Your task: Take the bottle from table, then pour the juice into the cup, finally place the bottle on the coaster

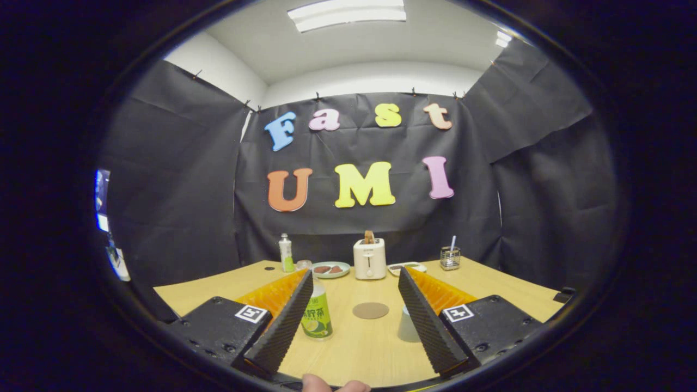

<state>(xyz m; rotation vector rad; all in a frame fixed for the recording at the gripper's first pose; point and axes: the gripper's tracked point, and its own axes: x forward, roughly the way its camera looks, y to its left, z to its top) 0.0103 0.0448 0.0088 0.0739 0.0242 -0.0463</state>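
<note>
Your table is the largest item: a light wood top running from the gripper out to the booth wall. Your gripper sits above its near edge with the fingers spread wide apart and nothing between the pads.

Take the gap between the fingers as the clock centre, 12 o'clock pointing toward the wall.

- Toaster: 12 o'clock, far end of the table, upright, with a slice standing in its slot.
- Bottle: 9 o'clock, upright on the table, just beside the inner face of the left finger and partly hidden by it. You cannot tell whether it touches the finger.
- Cup: 3 o'clock, on the table, partly hidden behind the right finger.
- Coaster: 12 o'clock, close in, a flat round disc lying between bottle and cup, apart from both.
- Plate: 11 o'clock, far, left of the toaster, carrying food.
- Second bottle: 11 o'clock, far, upright beyond the plate.
- Wire holder: 1 o'clock, far, right of the toaster.

A fingertip shows at 6 o'clock.
</note>
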